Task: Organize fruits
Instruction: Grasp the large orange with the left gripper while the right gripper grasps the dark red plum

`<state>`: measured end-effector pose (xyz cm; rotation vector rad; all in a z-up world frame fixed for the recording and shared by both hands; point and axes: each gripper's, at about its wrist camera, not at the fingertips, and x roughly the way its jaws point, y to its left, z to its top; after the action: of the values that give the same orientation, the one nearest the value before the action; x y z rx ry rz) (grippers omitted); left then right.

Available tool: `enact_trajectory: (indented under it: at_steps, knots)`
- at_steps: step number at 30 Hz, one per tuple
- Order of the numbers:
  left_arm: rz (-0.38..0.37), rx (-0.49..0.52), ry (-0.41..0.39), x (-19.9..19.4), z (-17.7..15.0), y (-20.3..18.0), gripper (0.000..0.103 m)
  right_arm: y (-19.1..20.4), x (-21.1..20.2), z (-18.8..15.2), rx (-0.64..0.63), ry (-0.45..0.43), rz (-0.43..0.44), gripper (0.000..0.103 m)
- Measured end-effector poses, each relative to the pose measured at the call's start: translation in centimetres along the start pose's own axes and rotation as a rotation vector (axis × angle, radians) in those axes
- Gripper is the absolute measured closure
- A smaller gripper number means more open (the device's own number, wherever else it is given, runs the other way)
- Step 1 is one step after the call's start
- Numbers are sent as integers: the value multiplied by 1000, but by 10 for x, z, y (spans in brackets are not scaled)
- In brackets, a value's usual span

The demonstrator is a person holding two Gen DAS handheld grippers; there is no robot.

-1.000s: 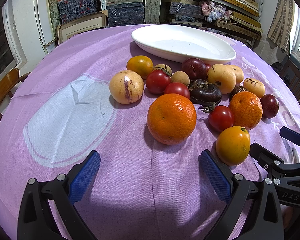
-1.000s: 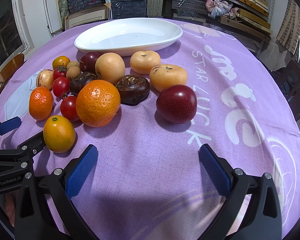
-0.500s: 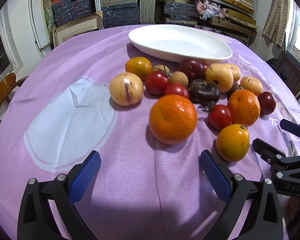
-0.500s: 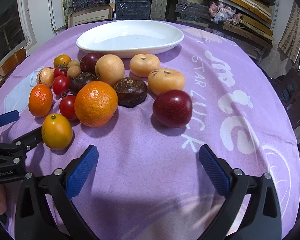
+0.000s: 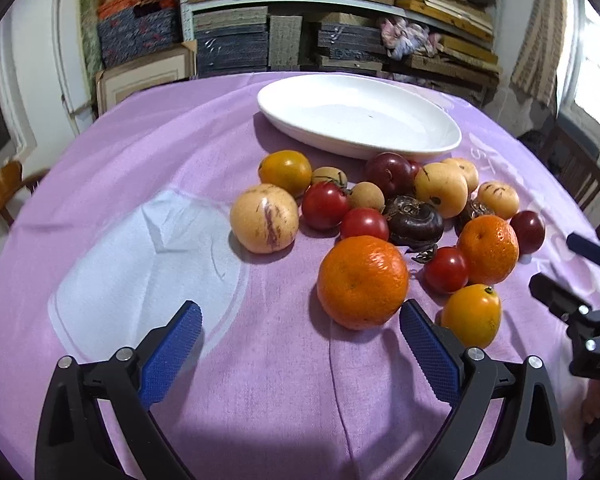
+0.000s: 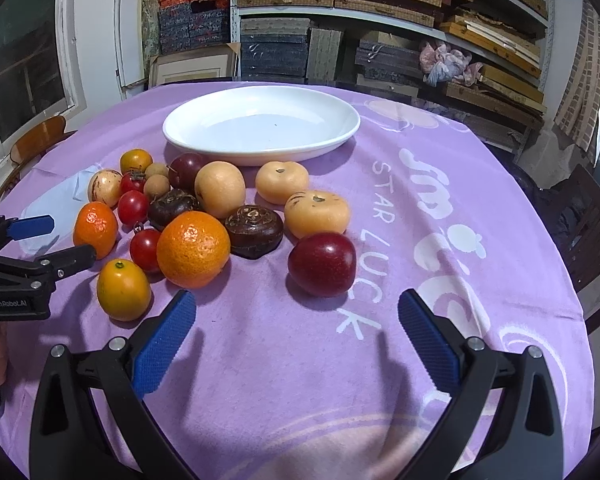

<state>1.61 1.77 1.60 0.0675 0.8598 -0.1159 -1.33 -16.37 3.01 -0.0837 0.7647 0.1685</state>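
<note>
The round counter with its purple cloth [image 6: 440, 152] is the biggest thing here. On it, at 12 o'clock from the fruit pile, sits the big white oval dish [image 6: 342, 136], with nothing in it yet. So I think the job is only starting: no fruit has been picked up.

The left tongs [image 5: 300, 344] are spread wide and hold nothing. The big bumpy orange [image 5: 362, 282] sits just past them, at about 1 o'clock. The right tongs [image 6: 296, 330] are spread wide too, with nothing in them. The shiny dark red plum [image 6: 323, 264] lies straight ahead at 12 o'clock, a bit apart from the pile.

The next move, I'd guess, is to close on one of these two and carry it over to the dish (round fruit rolls, so squeeze gently).

The small yellow-orange fruit [image 5: 471, 316] sits just beside the left tongs' right finger and might get bumped. Little red tomatoes [image 5: 446, 269] crowd close behind the orange.
</note>
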Motion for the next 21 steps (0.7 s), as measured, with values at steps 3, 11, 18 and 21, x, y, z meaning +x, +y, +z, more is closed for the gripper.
enact_trajectory:
  at_steps: [3, 11, 18, 21]
  knots:
    - [-40, 43, 46, 8, 9, -9, 26, -3, -2, 0, 10, -5, 6, 4]
    - [-154, 38, 43, 18, 21, -17, 57, -16, -3, 3, 71, -10, 28, 4]
    - [-155, 48, -4, 18, 17, -22, 56, -23, -3, 5, 99, -12, 34, 4]
    - [-142, 37, -10, 18, 16, -19, 57, -25, 0, 4, 95, 7, 45, 23]
